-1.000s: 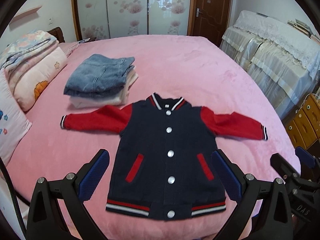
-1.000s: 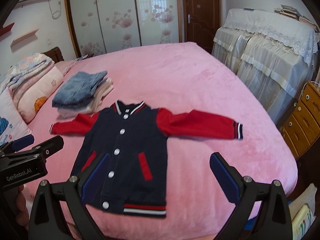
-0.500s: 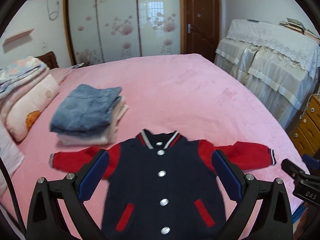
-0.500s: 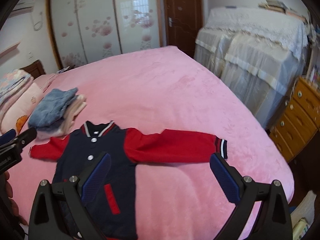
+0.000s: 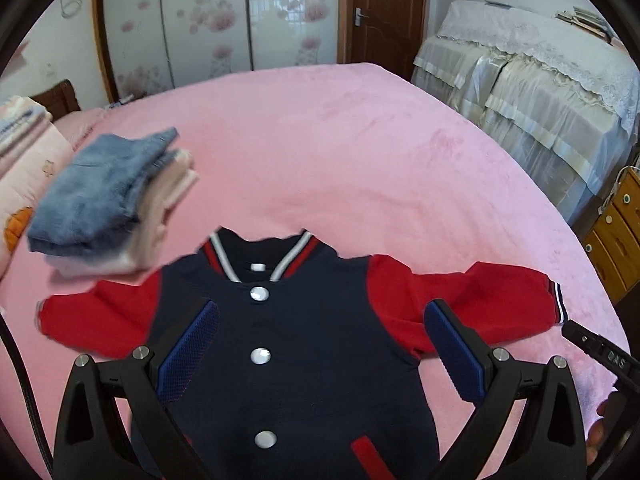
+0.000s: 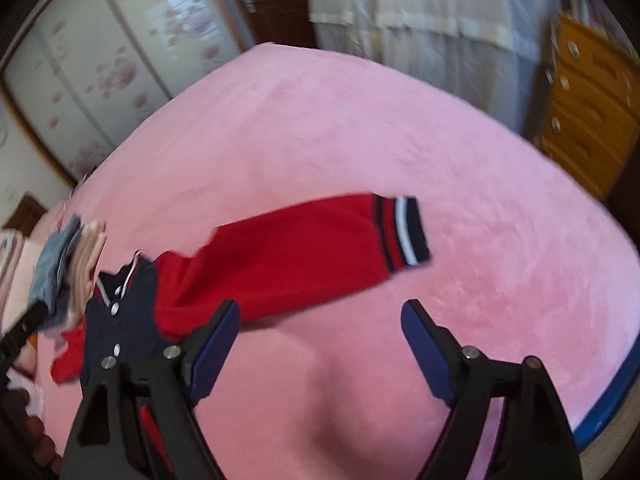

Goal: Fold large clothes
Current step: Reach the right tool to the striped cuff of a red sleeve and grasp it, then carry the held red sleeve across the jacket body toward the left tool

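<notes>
A navy varsity jacket [image 5: 304, 344] with red sleeves lies flat and buttoned, front up, on the pink bed [image 5: 340, 152], its collar pointing toward the wardrobe [image 5: 208, 20]. The left gripper [image 5: 320, 344] hovers over the jacket's chest with its fingers [image 5: 188, 348] spread wide and grasping nothing; one blue pad sits over the left chest panel, the other over the right shoulder seam. The right gripper [image 6: 320, 344] hangs over bare pink bedding just below the outstretched right sleeve [image 6: 296, 256], fingers [image 6: 426, 350] likewise released and empty. That sleeve lies straight, its striped cuff [image 6: 402, 234] well inside the bed's right edge. The left sleeve [image 5: 96, 316] reaches out beneath a folded stack of clothes [image 5: 108, 204], denim on top, whose near edge sits just beside or over it; motion blur makes contact unclear. Pillows [image 5: 24, 160] line the bed's left side. Beyond the collar a wide stretch of bedding lies open up to the far edge. A lace-covered piece of furniture [image 5: 532, 80] and a wooden drawer unit [image 6: 588, 112] stand beside the right edge.
</notes>
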### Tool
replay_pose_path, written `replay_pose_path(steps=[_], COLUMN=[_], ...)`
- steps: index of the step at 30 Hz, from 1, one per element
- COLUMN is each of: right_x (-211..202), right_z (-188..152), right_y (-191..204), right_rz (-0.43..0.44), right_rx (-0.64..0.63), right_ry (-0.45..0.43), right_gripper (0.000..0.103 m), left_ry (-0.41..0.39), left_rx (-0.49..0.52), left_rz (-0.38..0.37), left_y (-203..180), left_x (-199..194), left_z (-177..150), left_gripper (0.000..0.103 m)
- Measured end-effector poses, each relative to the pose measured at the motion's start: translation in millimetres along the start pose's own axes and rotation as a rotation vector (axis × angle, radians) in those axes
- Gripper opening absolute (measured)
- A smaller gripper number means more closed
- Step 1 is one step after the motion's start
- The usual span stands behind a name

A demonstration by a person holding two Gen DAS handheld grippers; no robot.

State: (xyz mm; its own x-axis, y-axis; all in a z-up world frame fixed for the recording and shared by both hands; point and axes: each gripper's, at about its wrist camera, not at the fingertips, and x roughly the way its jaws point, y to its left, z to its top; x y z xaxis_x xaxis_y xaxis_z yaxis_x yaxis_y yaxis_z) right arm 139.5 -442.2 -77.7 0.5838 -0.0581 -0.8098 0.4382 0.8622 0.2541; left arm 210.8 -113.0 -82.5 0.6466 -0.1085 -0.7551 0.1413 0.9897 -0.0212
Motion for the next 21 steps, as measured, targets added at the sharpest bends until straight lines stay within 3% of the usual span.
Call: replay_pose_path(steps=[3,10,12,14,18,21], right_x=[21,62,69,79,80,47], right_z=[1,1,2,6,13,18], right_y=[-24,-61,-63,-63,-59,-21], right_rz=[0.014,0.086,0.096,0.095,0.099,0.059], right_rx=[0.088,0.273,0.291,0.296,0.279,0.125], right_ry=[0.031,0.070,0.050,0.046,0.005,-0.111], right_gripper=[0.074,0.065,0.055,0.018,0.012,0.010], left_ry=[0.004,0.053,0.072,0.086,0.075,0.043], left_rx=[0.003,-0.010,-0.022,-0.032,-0.039,-0.056], left_rz=[0.026,-0.004,-0.026,-0.040,-0.031,-0.011], left_y=[-4,-9,-9,-8,0,16], left_x=[17,36,39,40,33,20], left_z=[-3,-8,-10,-12,-15,-17], left_gripper=[0.102,0.102,0.102,0.102,0.102,0.102])
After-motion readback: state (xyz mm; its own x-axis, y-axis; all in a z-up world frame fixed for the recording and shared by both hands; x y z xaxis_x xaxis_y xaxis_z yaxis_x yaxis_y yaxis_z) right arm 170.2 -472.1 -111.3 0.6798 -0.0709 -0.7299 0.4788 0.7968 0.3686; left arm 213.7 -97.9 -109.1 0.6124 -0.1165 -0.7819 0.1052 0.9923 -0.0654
